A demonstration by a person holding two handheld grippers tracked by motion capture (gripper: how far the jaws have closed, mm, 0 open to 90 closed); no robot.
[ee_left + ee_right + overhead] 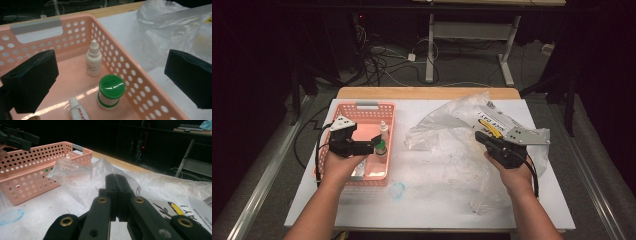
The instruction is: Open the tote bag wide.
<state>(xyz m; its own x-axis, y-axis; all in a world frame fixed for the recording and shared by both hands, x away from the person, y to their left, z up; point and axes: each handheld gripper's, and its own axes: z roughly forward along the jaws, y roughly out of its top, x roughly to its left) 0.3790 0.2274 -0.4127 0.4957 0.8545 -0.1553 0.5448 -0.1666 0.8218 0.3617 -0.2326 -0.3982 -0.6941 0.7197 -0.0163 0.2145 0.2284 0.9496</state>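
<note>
- one pink basket [130,72] sits on the left part of the white table [422,200], holding three small things: a white dropper bottle [94,62], a green-lidded jar [111,91] just beside it, and a white tube [78,111] cut off at the bottom edge of the left gripper view.
- one crumpled clear plastic bag [452,130] lies on the right half of the table, well apart from the bottle and jar.
- two grippers: the left gripper [369,146] hangs over the basket with jaws wide apart and nothing between them, the bottle and jar ahead of them; the right gripper [117,195] has its jaws pressed together at the bag's edge, and whether film is pinched between them is hard to tell.
- print on the bag has a yellow mark and black letters, partly covered; it seems to read "nice day".
- the bottle's label and the tube's red lettering are too small to read.
</note>
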